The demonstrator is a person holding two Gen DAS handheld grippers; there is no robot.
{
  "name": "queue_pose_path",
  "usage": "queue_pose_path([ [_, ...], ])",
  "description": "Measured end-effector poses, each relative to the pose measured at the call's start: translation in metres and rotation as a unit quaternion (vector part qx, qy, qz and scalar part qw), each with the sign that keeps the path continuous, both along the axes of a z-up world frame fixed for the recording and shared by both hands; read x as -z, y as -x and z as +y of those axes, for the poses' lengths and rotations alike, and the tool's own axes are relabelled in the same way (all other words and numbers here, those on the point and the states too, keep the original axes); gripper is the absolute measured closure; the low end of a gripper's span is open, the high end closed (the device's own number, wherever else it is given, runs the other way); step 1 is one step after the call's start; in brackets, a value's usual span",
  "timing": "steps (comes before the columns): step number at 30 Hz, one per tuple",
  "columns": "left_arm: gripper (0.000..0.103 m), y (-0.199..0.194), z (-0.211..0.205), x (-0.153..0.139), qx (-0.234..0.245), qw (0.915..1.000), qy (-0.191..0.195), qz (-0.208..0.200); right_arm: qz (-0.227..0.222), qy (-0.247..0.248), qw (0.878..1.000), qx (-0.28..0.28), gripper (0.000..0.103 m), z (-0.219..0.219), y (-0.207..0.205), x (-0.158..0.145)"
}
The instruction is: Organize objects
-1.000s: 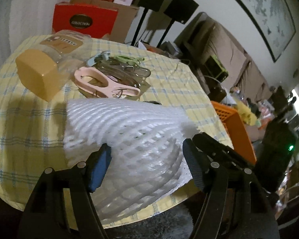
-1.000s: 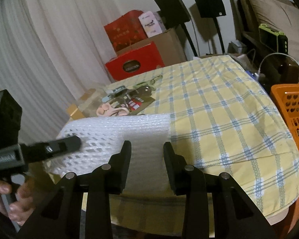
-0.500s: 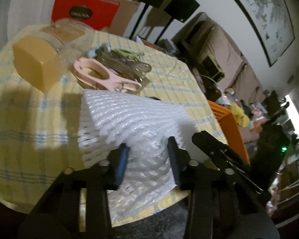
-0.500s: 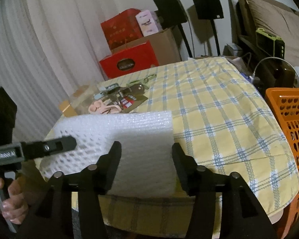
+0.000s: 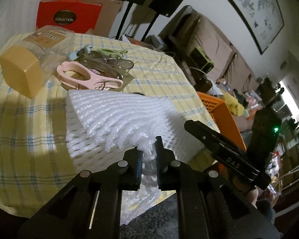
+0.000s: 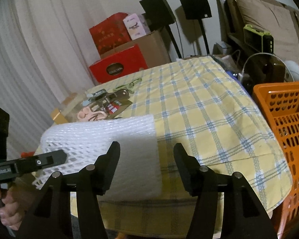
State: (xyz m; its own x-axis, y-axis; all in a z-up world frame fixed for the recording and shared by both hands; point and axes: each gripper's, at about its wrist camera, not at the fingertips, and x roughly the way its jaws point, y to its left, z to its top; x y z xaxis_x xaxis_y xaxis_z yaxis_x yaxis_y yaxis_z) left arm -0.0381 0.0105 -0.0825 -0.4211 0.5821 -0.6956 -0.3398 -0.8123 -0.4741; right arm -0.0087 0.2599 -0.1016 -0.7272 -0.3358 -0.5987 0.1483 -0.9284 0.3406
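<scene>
A white foam net sheet [image 5: 117, 119] lies at the near edge of the table, overhanging it. My left gripper [image 5: 149, 145] is shut on the sheet's near edge, and the foam bunches up between the pads. In the right wrist view the sheet [image 6: 101, 137] lies in front of my right gripper [image 6: 146, 151], which stands open. Its right-hand corner sits between the jaws, but the pads do not press on it. The left gripper's finger [image 6: 39, 161] rests on the sheet at the left, held by a hand [image 6: 4, 205].
A yellow checked cloth [image 6: 199, 109] covers the table. Behind the sheet are a clear jar with a tan lid [image 5: 22, 73], pink scissors [image 5: 85, 75] and several packaged tools. An orange basket [image 6: 285, 123] stands off the table's right edge. Red boxes [image 6: 117, 67] stand behind.
The left jaws closed from wide apart onto the foam sheet's near edge, pinching it into a bunch. The right jaws opened wider and let go of the sheet.
</scene>
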Motion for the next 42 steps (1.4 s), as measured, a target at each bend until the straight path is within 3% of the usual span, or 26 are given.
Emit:
queue_pose_path([
  [7, 0.093, -0.008, 0.021, 0.000, 0.040, 0.9982, 0.045, 0.002, -0.027, 0.019, 0.999, -0.024, 0.043, -0.006, 0.005, 0.009],
  [11, 0.093, -0.011, 0.023, 0.001, 0.047, 0.9980, 0.042, -0.002, -0.024, 0.011, 0.999, -0.033, 0.040, -0.011, 0.003, 0.008],
  [16, 0.093, -0.006, 0.015, 0.002, 0.035, 0.9989, 0.028, -0.011, -0.012, 0.064, 0.997, -0.046, 0.040, -0.002, -0.002, 0.001],
  [19, 0.093, -0.005, 0.012, 0.002, 0.030, 0.9992, 0.025, -0.012, -0.029, 0.103, 0.992, -0.065, 0.040, 0.000, 0.000, 0.004],
  [26, 0.092, 0.000, 0.007, 0.008, 0.014, 0.9995, 0.019, -0.019, -0.023, 0.093, 0.991, -0.092, 0.040, -0.008, -0.005, -0.001],
  [32, 0.092, 0.007, -0.005, 0.016, -0.018, 0.9991, 0.017, -0.035, -0.028, 0.034, 0.992, -0.118, 0.039, -0.027, -0.011, 0.002],
  [35, 0.092, 0.011, -0.011, 0.021, -0.035, 0.9980, 0.034, -0.040, -0.034, 0.037, 0.990, -0.131, 0.040, -0.029, -0.011, 0.004],
  [38, 0.092, 0.016, -0.017, 0.030, -0.051, 0.9965, 0.013, -0.064, -0.042, 0.049, 0.989, -0.130, 0.040, -0.029, -0.004, 0.007],
  [42, 0.092, 0.015, -0.016, 0.031, -0.050, 0.9965, 0.023, -0.063, -0.053, 0.068, 0.990, -0.113, 0.041, -0.024, 0.017, 0.009],
])
